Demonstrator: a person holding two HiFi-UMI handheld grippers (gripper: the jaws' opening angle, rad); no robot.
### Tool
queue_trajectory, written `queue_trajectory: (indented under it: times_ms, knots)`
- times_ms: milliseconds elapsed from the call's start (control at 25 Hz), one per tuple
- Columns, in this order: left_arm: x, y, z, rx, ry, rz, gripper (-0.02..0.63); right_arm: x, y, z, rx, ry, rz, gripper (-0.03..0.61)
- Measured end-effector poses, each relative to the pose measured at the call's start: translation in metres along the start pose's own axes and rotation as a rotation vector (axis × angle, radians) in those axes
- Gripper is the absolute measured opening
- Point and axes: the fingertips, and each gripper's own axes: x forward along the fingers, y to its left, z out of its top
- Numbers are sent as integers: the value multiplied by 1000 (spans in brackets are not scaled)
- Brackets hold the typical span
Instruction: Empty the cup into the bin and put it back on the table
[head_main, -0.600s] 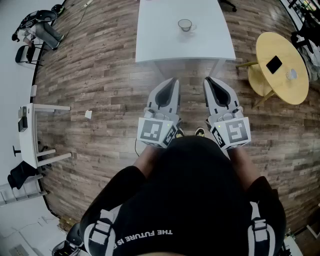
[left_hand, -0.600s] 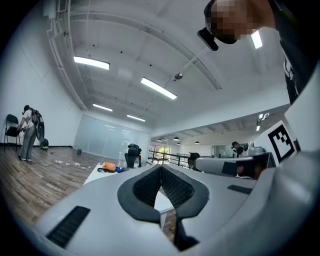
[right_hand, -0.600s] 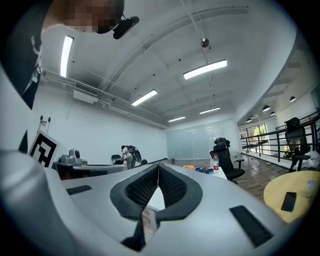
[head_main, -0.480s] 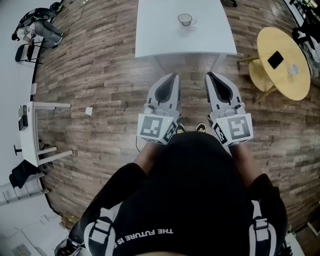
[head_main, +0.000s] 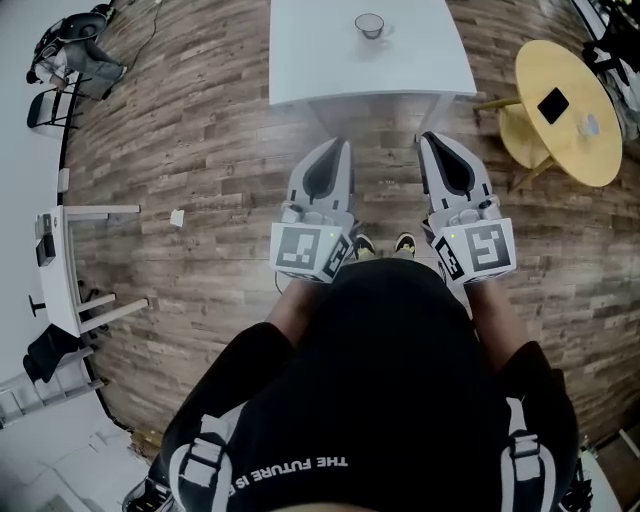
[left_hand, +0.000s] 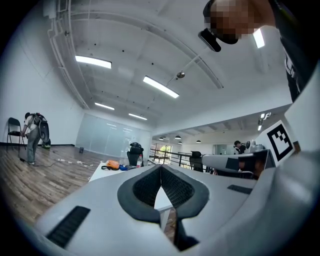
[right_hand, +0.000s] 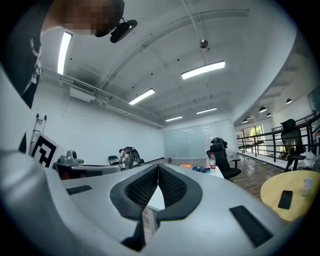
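Observation:
A clear glass cup (head_main: 369, 25) stands on the white table (head_main: 310, 70) at the top of the head view. Both grippers are held level, side by side, over the wooden floor short of the table's near edge. My left gripper (head_main: 342, 146) is shut with nothing in it, and its pads meet at the tip in the left gripper view (left_hand: 161, 167). My right gripper (head_main: 428, 138) is also shut and empty, its pads likewise touching at the tip (right_hand: 158, 166). The cup is well beyond both tips.
A round yellow table (head_main: 570, 150) stands to the right with a black phone (head_main: 552, 104) and a small cup (head_main: 590, 125) on it. A white desk (head_main: 70, 270) is at the left. A person (head_main: 75, 50) stands far back left. A bottle (right_hand: 212, 161) stands on the white table.
The table and cup have slid towards the top of the head view. Both grippers stay shut and side by side in front of the body.

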Motion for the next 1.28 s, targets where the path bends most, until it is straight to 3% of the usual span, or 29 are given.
queue_trajectory:
  times_ms: [400,640,880,1280]
  knots:
    - [-7,52,-12,-28,35,7,21,39,25,-11,-9,18,-10,17]
    - [23,71,-21,-3,44,-10,21,66,4,-18,0,1,-25,17]
    - [89,96,-21,26,28,-11,21,120,-43,-26,-1,-7,-20,17]
    - [250,132,-24,33,72,23,21,232,-171,-32,30,32,24,17]
